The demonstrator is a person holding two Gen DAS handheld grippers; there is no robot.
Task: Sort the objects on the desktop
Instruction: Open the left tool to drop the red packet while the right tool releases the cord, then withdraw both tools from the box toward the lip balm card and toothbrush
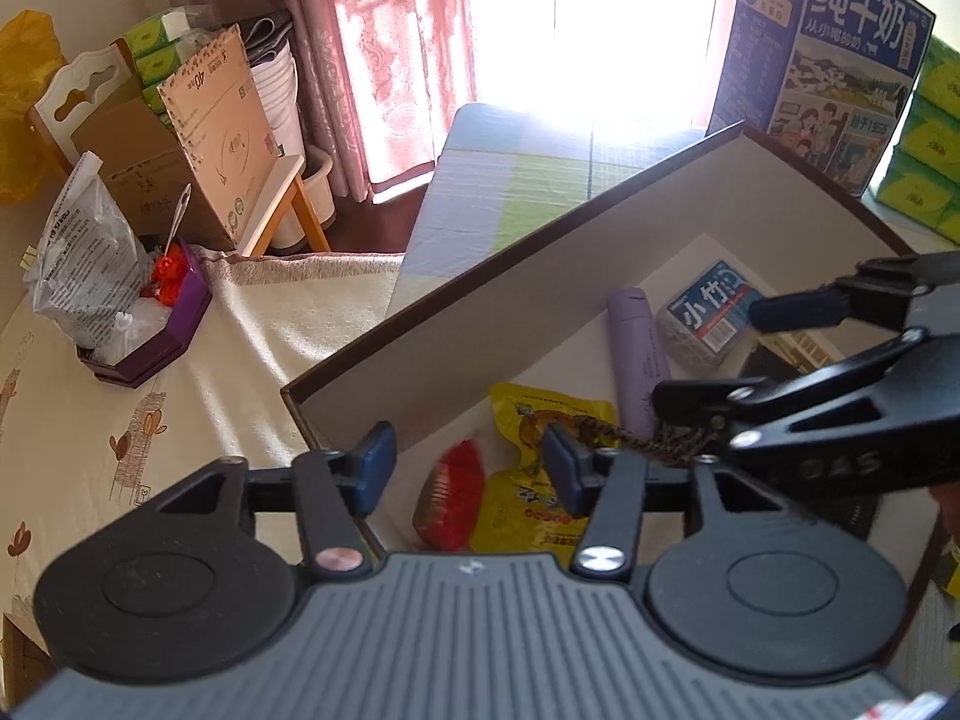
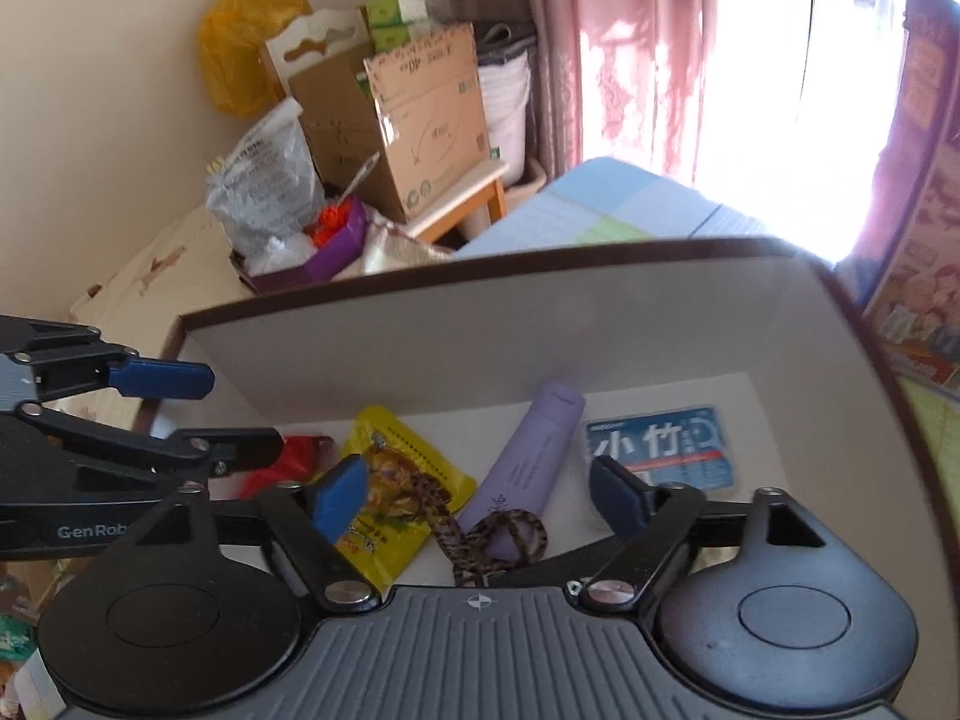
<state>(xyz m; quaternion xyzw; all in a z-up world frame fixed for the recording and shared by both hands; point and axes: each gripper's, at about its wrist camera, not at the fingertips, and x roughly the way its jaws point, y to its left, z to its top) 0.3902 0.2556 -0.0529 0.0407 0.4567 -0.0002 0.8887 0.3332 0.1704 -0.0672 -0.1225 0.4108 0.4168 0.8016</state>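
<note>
A white box with a dark brown rim holds a yellow snack packet, a red packet, a lilac tube, a blue tissue pack and a brown patterned cord. My left gripper hovers open over the red and yellow packets, touching neither. My right gripper stands wide open above the cord, which is looped at the tube's near end. Nothing sits between its pads.
A cream tablecloth with cartoon prints lies left of the box. On it stands a purple tray with plastic bags. Cardboard boxes and a stool stand behind. A blue milk carton and green tissue packs stand at the far right.
</note>
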